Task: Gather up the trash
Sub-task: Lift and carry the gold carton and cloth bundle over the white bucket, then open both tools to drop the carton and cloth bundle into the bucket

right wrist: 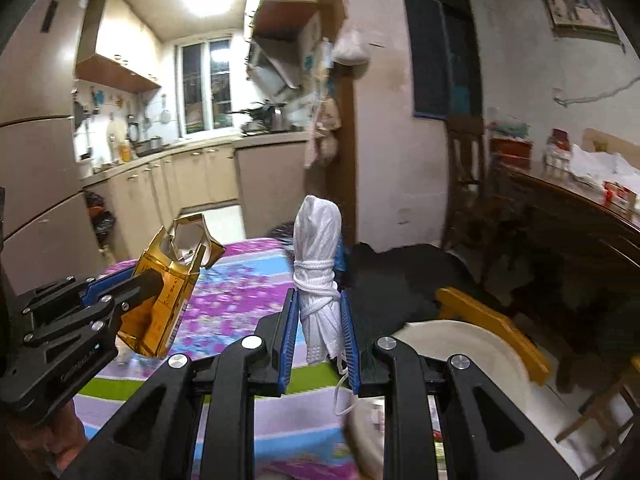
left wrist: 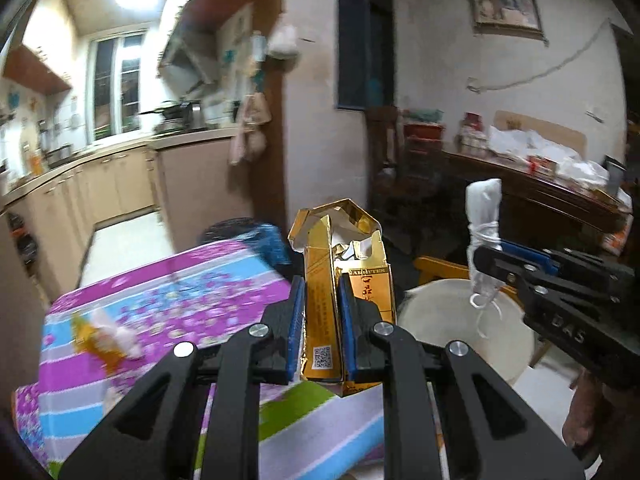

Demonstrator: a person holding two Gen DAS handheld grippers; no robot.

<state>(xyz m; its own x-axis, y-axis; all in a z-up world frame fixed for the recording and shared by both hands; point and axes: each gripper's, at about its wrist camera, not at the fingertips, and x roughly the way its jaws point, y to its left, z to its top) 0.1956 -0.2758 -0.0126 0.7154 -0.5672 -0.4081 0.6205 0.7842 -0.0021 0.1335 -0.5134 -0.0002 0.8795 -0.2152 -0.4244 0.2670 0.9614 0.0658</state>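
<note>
My left gripper point(left wrist: 321, 292) is shut on a torn gold cigarette box point(left wrist: 326, 280) and holds it upright above the table with the flowered cloth point(left wrist: 168, 300). It also shows in the right wrist view point(right wrist: 164, 296), at the left. My right gripper point(right wrist: 319, 308) is shut on a rolled white face mask point(right wrist: 318, 264) tied with its cord. In the left wrist view the mask point(left wrist: 484, 232) hangs over a cream round bin point(left wrist: 444, 320) to the right of the table. The bin point(right wrist: 472, 344) lies just right of my right gripper.
A blurred yellow and white wrapper point(left wrist: 108, 336) lies on the cloth at the left. A yellow wooden chair point(right wrist: 492, 324) stands behind the bin. A dark cluttered sideboard point(left wrist: 540, 188) is at the right, kitchen counters point(left wrist: 100, 176) at the back left.
</note>
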